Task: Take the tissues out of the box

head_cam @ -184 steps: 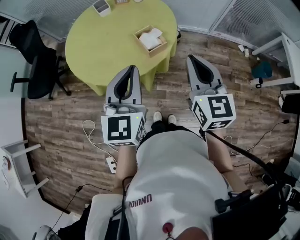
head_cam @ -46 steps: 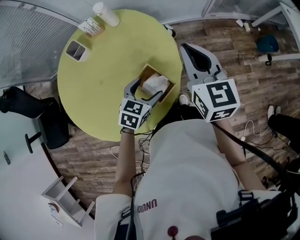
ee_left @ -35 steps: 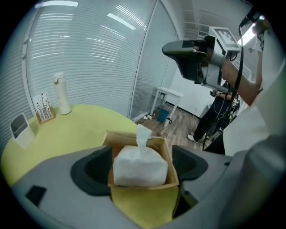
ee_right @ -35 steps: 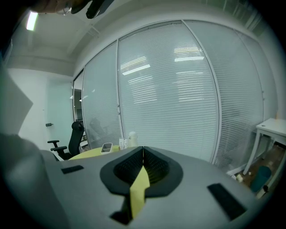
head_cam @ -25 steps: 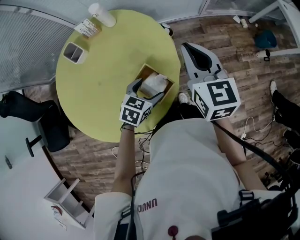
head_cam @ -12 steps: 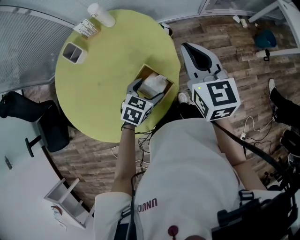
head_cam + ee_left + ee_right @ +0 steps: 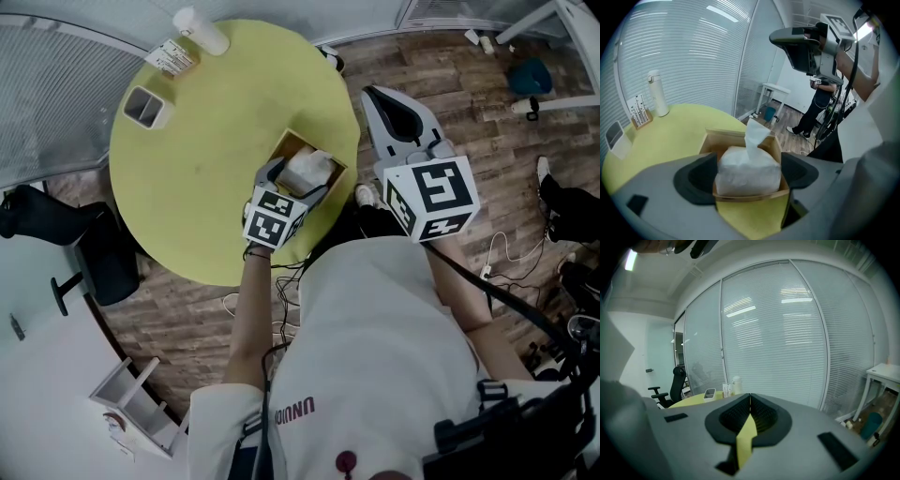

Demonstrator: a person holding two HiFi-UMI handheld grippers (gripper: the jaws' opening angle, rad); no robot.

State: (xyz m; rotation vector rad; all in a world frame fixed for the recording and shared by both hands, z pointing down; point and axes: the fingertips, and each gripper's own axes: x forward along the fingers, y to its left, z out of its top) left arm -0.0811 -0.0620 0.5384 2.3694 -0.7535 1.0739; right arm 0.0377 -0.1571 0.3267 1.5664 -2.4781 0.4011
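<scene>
Round yellow-green table [image 7: 202, 178] fills the upper left of the head view, with a black office chair [image 7: 56, 230] parked off its left edge on the wood floor. The right gripper [image 7: 373, 97] hangs just past the table's right edge. Its jaws are pressed together with nothing between them, only a sliver of table showing through. The left gripper [image 7: 298, 178] is down at the near right part of the tabletop, jaws spread wide, one on each side of the wooden box [image 7: 284, 146], close against its side walls. Inside that box sits the wrapped pack of tissues [image 7: 747, 171], filling it, and one sheet [image 7: 754, 133] stands up out of the top, twisted to a point. Far across the table are a grey holder [image 7: 145, 105], a white bottle [image 7: 202, 28] and a small card stand [image 7: 175, 54].
</scene>
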